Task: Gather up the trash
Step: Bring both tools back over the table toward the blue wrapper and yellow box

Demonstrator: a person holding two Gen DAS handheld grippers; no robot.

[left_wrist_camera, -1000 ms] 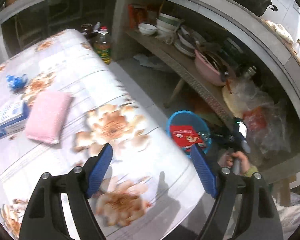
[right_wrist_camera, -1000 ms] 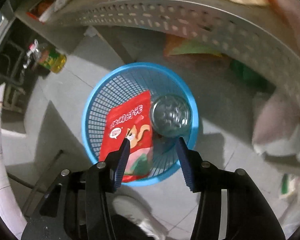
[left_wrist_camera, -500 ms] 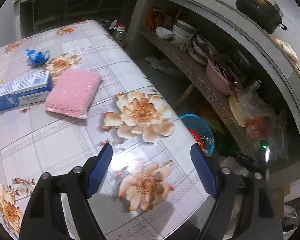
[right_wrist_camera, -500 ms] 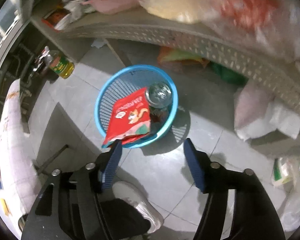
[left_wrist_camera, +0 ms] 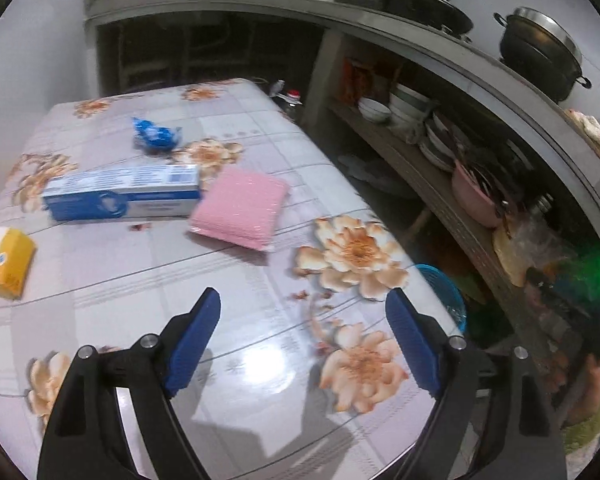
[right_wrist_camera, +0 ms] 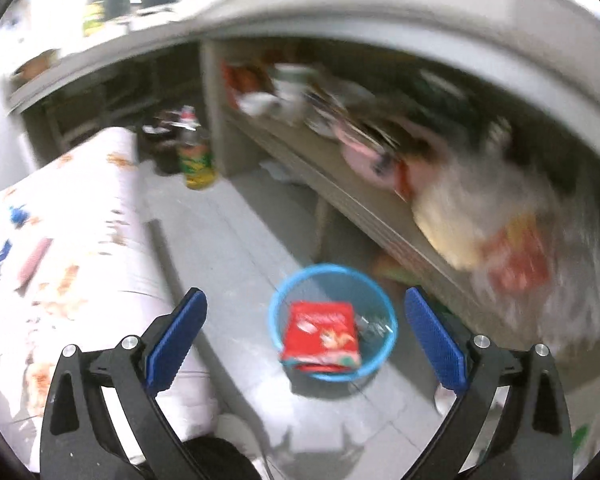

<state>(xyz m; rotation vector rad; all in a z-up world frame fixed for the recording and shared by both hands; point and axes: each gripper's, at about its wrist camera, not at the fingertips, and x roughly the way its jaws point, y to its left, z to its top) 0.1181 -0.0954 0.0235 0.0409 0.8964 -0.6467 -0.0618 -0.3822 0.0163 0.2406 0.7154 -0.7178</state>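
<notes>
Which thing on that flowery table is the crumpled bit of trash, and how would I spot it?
On the floral-patterned tablecloth, look beyond the long blue-and-white cardboard box, toward the far end. There lies a small crumpled blue wrapper; unlike the box and the flat pink sponge pad, it is wrinkled and shapeless.

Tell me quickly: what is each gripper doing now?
Left gripper: open, holding nothing.
Right gripper: open, jaws just opened wider, nothing between them.

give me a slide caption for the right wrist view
Open right gripper, its jaws just opened with nothing between them, above a blue basket on the floor holding a red snack packet.
</notes>
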